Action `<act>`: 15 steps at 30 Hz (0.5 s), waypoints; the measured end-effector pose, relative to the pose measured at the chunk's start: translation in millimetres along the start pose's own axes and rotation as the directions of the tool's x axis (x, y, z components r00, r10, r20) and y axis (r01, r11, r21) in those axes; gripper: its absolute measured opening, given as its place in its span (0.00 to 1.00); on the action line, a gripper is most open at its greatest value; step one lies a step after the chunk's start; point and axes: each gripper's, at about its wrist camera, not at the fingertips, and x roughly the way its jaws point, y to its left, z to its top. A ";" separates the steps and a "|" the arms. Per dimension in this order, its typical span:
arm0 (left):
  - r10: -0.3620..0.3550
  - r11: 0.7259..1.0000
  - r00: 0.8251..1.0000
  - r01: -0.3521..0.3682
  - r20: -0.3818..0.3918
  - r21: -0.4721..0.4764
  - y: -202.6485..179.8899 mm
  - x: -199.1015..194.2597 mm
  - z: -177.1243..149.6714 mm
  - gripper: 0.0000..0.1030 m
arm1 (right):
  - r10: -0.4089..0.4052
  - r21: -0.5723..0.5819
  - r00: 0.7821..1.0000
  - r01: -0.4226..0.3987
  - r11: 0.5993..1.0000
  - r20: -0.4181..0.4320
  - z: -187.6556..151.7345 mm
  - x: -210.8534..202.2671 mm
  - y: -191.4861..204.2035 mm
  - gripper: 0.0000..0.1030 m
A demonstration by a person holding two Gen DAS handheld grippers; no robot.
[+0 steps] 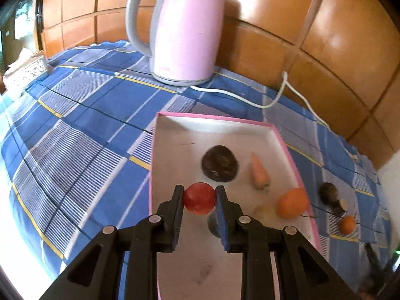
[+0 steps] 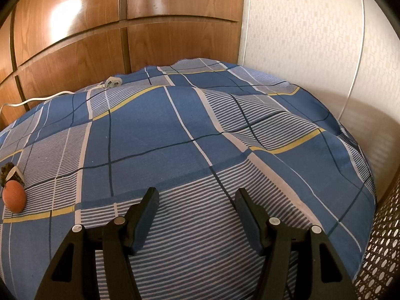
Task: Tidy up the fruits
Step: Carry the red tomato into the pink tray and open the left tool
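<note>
My left gripper is shut on a red round fruit and holds it above the near left part of a pink-rimmed white tray. In the tray lie a dark round fruit, a carrot and an orange. On the cloth right of the tray lie a dark cut fruit and a small orange fruit. My right gripper is open and empty over the blue checked cloth; the small orange fruit and the dark fruit show at its far left.
A pink kettle stands behind the tray, its white cord trailing right to a plug. Wooden panels back the table. A white wall and a perforated dark basket are at the right.
</note>
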 end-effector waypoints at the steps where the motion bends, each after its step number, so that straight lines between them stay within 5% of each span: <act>1: 0.011 1.000 1.000 -0.011 0.003 -0.006 1.9 -0.3 -0.6 0.29 | 0.000 0.000 1.000 0.000 1.000 0.000 0.0 -0.1 0.1 0.62; 3: 0.027 1.000 1.000 -0.026 0.016 -0.012 3.4 -3.5 -2.3 0.39 | 0.000 0.000 1.000 0.000 1.000 0.000 0.0 0.0 0.1 0.62; 15: 0.097 0.995 0.994 -0.095 0.045 -0.040 5.5 -40.7 -50.0 0.54 | -0.003 -0.003 1.000 0.003 1.000 0.001 -0.5 0.7 0.3 0.62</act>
